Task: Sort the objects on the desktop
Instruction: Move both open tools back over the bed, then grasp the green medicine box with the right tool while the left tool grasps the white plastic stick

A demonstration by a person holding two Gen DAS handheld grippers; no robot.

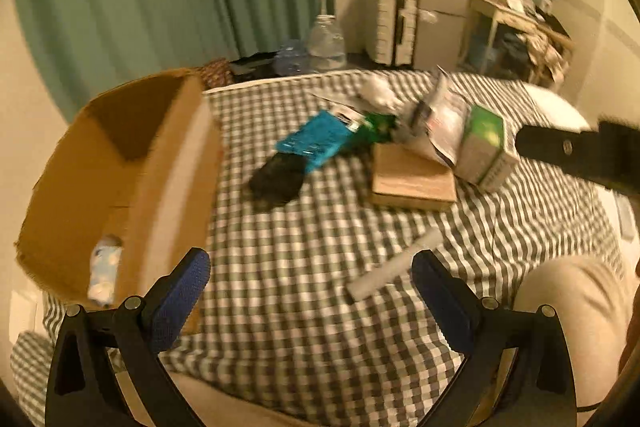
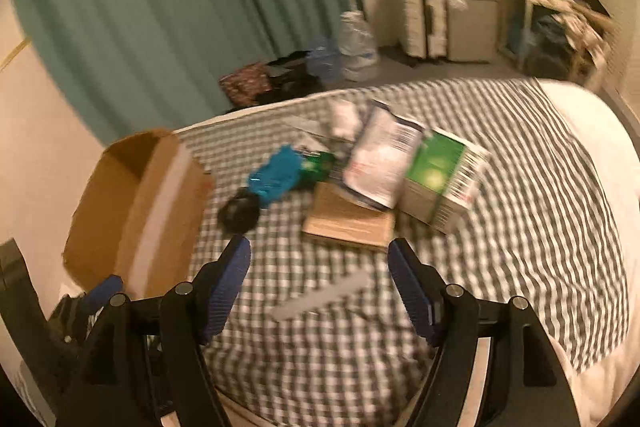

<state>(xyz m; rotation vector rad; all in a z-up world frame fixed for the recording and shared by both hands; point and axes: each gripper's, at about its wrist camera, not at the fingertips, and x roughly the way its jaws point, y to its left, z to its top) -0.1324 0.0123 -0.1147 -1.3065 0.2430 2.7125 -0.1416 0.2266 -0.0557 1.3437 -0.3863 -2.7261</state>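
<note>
Desktop objects: a loose clutter on the checked bedcover [image 1: 304,307], with a cardboard box [image 1: 120,187] open at the left edge; both views are blurred.
Left gripper [image 1: 310,287]: jaws spread wide, nothing between them, hanging above the cover.
Right gripper [image 2: 320,287]: jaws spread wide, empty; in the left view only its black body shows at 3 o'clock.
Grey tube [image 1: 394,265]: lies flat nearest both grippers, at 1 o'clock from the left one and just under the right one [image 2: 324,297]. Judged light and stiff, apt to roll; best pinched across its middle.
Black object [image 1: 276,181]: at 12 o'clock of the left gripper, further out; looks soft and dark, its make not readable.
Blue packet [image 1: 316,143]: touches the black object on its far side; judged thin, crinkly and slippery, to be taken by an edge.
Green item [image 1: 376,127]: partly under the blue packet; too blurred to name.
Flat brown carton [image 1: 412,179]: at 1 o'clock, lying flat; stiff, hard to lift except at a raised edge.
White printed packet [image 2: 380,155]: leans over the carton's far side; probably light and floppy.
Green-and-white box [image 2: 444,175]: at 1 o'clock of the right gripper, tilted, touching the packet; stiff, fit to be gripped across its narrow sides.
Cardboard box contents: one pale blue item [image 1: 104,267] lies inside near the front wall.
</note>
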